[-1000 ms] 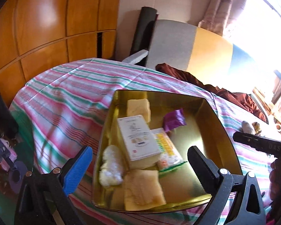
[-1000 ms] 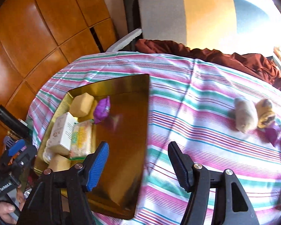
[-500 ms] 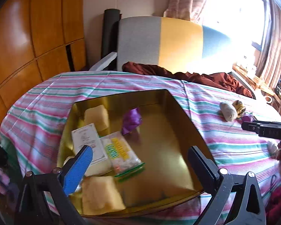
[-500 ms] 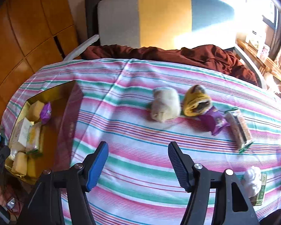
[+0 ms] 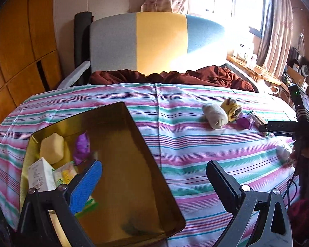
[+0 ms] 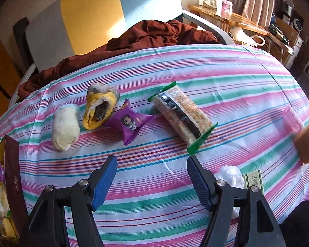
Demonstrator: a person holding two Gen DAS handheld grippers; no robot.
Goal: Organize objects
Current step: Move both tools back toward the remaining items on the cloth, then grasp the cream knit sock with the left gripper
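Gold-coloured tray (image 5: 113, 123), left wrist view: set on the striped tablecloth (image 5: 175, 144) at the left, partly filled; a yellow sponge block (image 5: 51, 148), a purple sachet (image 5: 81, 147) and a white carton (image 5: 40, 174) are lodged at its far-left end, the rest of the floor bare. Left gripper (image 5: 154, 180) is held above the tray's right edge, jaws spread wide, nothing between them. Loose items are seen well apart to the right: a cream sock roll (image 5: 215, 116) touching a yellow sock roll (image 5: 231, 109). Right gripper body is glimpsed at the far right edge.

Right wrist view: right gripper (image 6: 152, 171) is poised over bare cloth, jaws opening, nothing between them. Listed just beyond the tips, left to right: cream sock roll (image 6: 64, 129), yellow sock roll (image 6: 100, 109), purple snack packet (image 6: 129, 122), clear cracker pack with green ends (image 6: 182, 116). A pink item (image 6: 291, 118) and a tan sponge (image 6: 306, 146) lie far right; a white plastic wad (image 6: 229, 175) sits beside the right finger.

Step judged in hand: reach for the next loose item, several not yet tidied. Next move is judged to call for a descent astride one item. Hindrance noted: socks and packet crowd together, so a neighbour may be nudged
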